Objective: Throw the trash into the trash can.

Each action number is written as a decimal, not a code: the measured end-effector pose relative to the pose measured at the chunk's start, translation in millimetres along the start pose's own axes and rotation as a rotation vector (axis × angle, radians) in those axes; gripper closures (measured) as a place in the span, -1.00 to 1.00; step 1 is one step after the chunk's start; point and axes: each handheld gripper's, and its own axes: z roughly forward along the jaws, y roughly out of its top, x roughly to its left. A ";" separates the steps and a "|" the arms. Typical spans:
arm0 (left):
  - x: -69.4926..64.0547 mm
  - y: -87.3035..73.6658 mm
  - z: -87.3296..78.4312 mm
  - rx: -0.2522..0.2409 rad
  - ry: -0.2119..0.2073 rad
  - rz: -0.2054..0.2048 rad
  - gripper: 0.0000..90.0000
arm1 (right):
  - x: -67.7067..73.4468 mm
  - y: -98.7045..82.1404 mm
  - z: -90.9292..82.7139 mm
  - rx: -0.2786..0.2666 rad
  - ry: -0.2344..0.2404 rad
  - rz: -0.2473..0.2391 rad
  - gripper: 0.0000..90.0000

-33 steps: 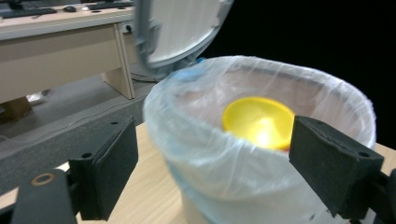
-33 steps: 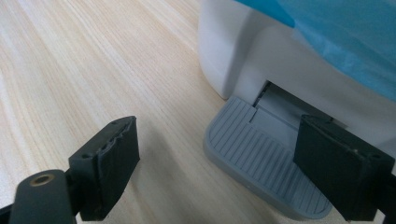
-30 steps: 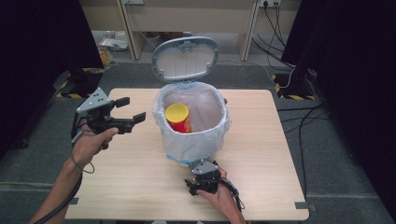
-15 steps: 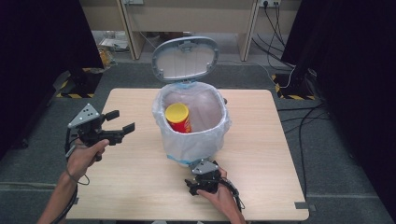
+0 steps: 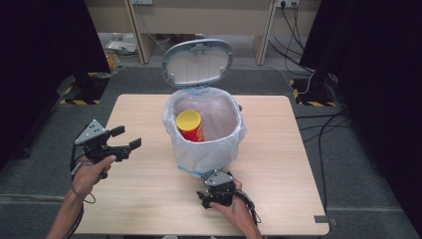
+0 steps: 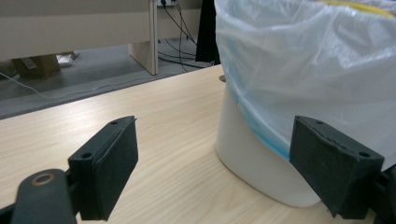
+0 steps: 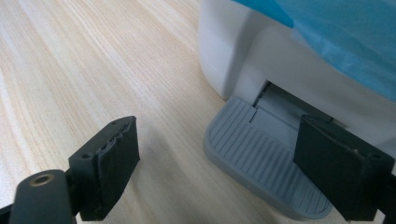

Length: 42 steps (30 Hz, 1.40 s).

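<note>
High view: the left claw [image 5: 124, 139] has drawn back from the bin [image 5: 204, 144] toward the desk [image 5: 278, 149] edge, released — its can [image 5: 190, 124] sits inside. Right gripper view: right claw [image 7: 233, 177], released, at the pedal [image 7: 261, 163] — lid [image 5: 198, 62] up.

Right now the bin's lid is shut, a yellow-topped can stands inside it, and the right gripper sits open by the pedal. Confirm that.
Not quite: the lid is up, not shut, as the high view shows. The rest holds: the yellow-topped can stands in the bin, and the right gripper sits open by the pedal.
</note>
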 end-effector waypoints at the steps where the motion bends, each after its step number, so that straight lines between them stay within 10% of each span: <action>1: 0.2 -2.4 0.2 0.002 0.004 0.003 -0.66 | 0.1 0.0 0.0 0.000 0.000 0.000 -0.68; 42: 12.9 -128.1 28.7 0.230 0.084 -0.005 -0.66 | -0.4 0.0 -0.1 -0.001 0.003 0.000 -0.68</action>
